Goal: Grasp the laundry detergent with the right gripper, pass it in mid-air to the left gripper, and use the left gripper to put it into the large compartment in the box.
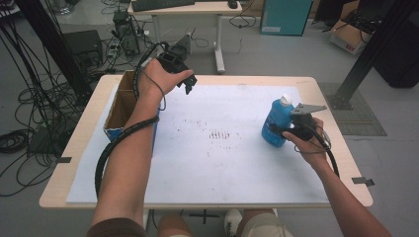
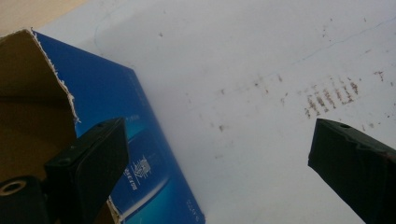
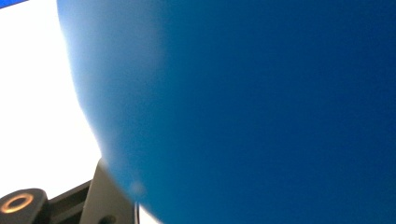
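A blue bottle (image 1: 275,121) with a white cap stands upright at the right side of the white mat (image 1: 222,163). My right gripper (image 1: 280,132) is shut on its lower body from the right. In the right gripper view the bottle's blue wall (image 3: 257,112) is pressed close to the camera. My left gripper (image 1: 188,85) hangs in the air over the far left of the mat, pointing down, with its jaws open and nothing between them (image 2: 219,135). Just to its left is an open cardboard box (image 1: 121,106) with a blue printed side (image 2: 116,107).
The mat covers most of a light wooden table (image 1: 79,143) and carries brown scuff marks (image 1: 220,134) near its middle. Beyond the table are a desk (image 1: 217,29), cables on the floor at the left and black frame posts.
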### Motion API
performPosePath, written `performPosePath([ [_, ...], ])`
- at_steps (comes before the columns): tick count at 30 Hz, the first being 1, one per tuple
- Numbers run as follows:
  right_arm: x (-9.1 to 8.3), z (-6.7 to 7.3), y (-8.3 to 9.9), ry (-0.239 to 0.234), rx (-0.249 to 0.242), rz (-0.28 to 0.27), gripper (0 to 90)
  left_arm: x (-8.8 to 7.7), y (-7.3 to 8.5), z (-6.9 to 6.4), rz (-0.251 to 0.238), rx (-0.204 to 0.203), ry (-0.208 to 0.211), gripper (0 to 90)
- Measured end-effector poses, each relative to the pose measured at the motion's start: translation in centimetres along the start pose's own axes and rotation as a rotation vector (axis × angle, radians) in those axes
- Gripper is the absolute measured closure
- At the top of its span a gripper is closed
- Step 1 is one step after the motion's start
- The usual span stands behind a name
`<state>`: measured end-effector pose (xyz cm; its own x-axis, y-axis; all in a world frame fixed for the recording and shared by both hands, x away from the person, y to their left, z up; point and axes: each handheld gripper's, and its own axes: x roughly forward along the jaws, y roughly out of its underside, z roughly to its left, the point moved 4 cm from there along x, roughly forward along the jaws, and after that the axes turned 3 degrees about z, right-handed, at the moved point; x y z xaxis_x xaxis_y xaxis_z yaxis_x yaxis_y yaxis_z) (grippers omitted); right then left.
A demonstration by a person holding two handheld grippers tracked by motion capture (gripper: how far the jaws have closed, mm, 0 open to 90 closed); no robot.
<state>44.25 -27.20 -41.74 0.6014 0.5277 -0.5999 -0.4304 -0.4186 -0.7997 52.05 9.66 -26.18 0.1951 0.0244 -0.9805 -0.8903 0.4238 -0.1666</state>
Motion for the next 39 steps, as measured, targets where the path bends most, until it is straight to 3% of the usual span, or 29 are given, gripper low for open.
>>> performPosePath([
  [39,-0.01,0.02,0.04,-0.003,0.005,-0.001,44.5,-0.75,-0.36,-0.46,-0.010,0.010,-0.009,5.6],
])
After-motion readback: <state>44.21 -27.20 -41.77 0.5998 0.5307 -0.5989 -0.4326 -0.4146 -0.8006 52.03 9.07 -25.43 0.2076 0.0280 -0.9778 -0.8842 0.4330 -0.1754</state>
